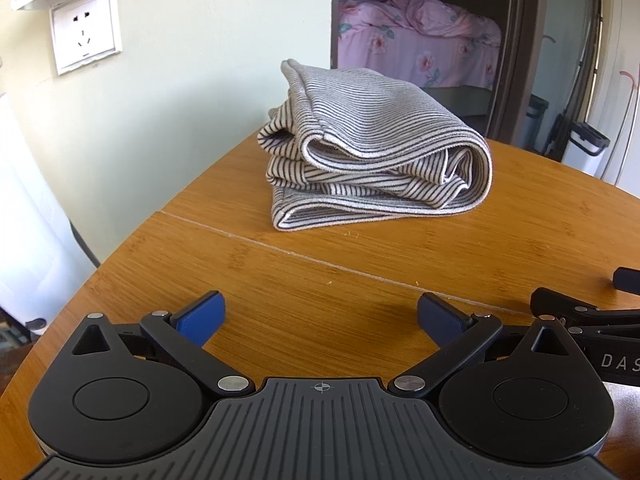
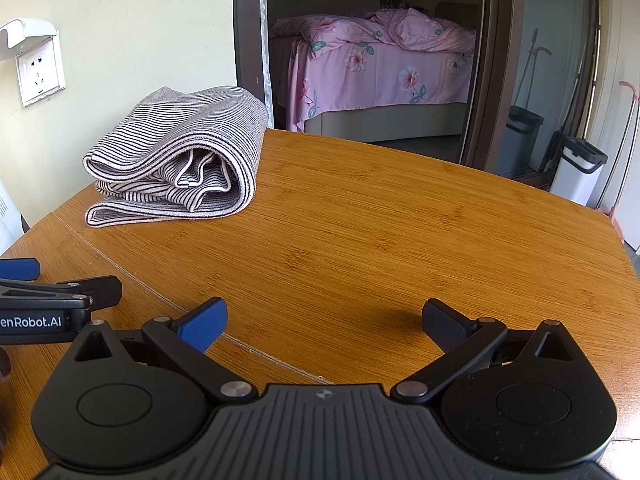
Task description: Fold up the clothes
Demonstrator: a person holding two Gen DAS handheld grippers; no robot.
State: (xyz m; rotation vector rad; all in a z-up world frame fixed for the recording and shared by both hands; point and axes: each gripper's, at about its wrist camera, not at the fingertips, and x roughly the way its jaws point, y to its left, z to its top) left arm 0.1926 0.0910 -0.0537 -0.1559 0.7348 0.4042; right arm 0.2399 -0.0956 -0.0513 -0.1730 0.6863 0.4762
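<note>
The folded striped garment (image 1: 372,148) lay near the table's (image 1: 360,280) far edge beside the wall, its inner layers hidden, while the left gripper (image 1: 320,320) and right gripper (image 2: 324,322) hovered wide apart, holding nothing.

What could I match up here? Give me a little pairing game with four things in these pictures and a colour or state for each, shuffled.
Things:
1. garment
2. table
3. left gripper
4. bedspread

Descriptions:
A. pink with flowers
B. open, holding nothing
C. striped, folded into a bundle
D. brown wood grain with a seam across it

Pairs: 1-C, 2-D, 3-B, 4-A. The right gripper is open and empty too, hovering over the table.
</note>
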